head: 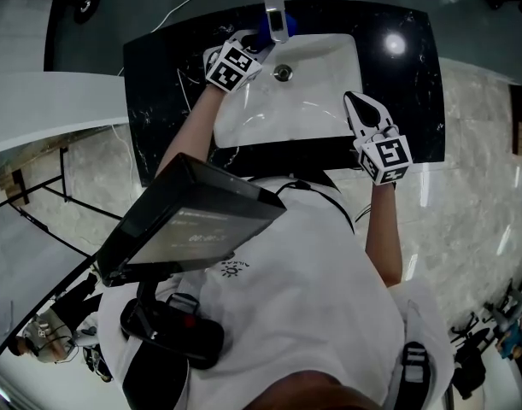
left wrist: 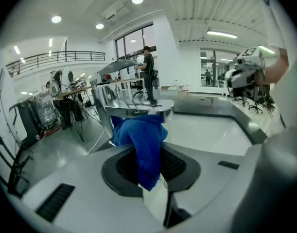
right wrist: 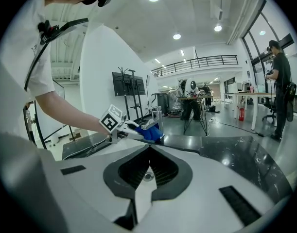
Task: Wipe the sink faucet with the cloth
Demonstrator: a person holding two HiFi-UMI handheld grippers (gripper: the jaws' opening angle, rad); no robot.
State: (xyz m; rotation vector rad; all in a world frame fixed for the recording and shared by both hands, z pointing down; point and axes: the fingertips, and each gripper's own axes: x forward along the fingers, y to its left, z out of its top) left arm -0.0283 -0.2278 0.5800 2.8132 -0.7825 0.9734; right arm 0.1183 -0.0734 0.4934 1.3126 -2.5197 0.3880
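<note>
A blue cloth [left wrist: 144, 144] hangs between the jaws of my left gripper [left wrist: 150, 154], which is shut on it. The cloth's upper end lies against the underside of the chrome faucet [left wrist: 138, 107]. From the head view, the left gripper [head: 254, 48] is at the back left of the white sink [head: 243, 118], just beside the faucet [head: 275, 7], and a bit of the cloth [head: 259, 35] shows there. My right gripper [head: 356, 102] hovers over the sink's right rim, shut and holding nothing. The right gripper view shows its jaws [right wrist: 148, 154] together, with the left gripper [right wrist: 123, 130], cloth [right wrist: 150, 133] and faucet [right wrist: 156, 116] beyond.
The sink is set in a black marble counter [head: 410, 67]. Its drain [head: 283, 73] lies at the back centre of the basin. A dark box-like device [head: 188, 225] juts out from the person's chest. A white curved counter [head: 47, 109] stands at the left.
</note>
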